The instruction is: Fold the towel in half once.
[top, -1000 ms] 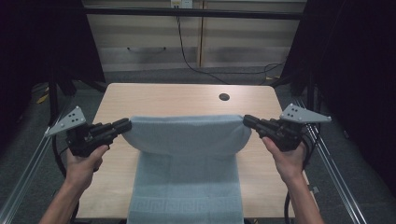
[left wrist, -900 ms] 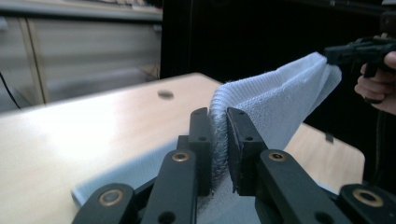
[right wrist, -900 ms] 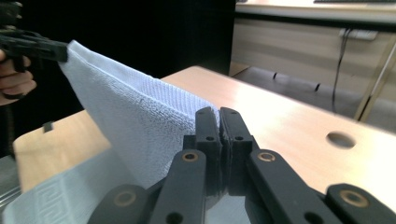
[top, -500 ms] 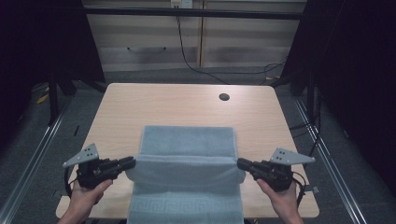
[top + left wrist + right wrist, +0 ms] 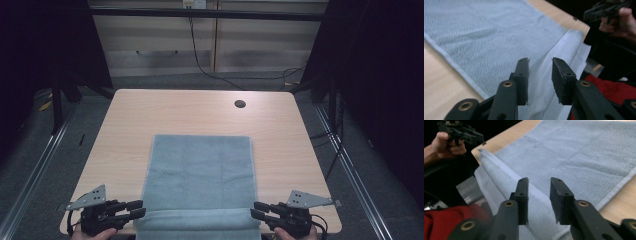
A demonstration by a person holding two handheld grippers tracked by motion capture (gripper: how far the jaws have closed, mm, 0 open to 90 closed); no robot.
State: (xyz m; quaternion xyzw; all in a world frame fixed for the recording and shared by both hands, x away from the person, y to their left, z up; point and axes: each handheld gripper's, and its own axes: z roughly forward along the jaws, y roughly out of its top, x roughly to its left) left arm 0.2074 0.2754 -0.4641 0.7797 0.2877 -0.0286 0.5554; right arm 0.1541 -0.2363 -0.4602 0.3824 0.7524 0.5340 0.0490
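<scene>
Your left gripper (image 5: 136, 209) and right gripper (image 5: 258, 210) have just been opening, jaws apart, nothing pinched. The grey towel (image 5: 200, 175) you carried down now lies folded on the worktop (image 5: 125, 120), its near edge overhanging. The fold looks done.

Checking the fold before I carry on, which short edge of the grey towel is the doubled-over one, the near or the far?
The near one. On the grey towel, the edge by the person, between the two grippers, shows a folded ridge; the far edge lies single and flat.
</scene>
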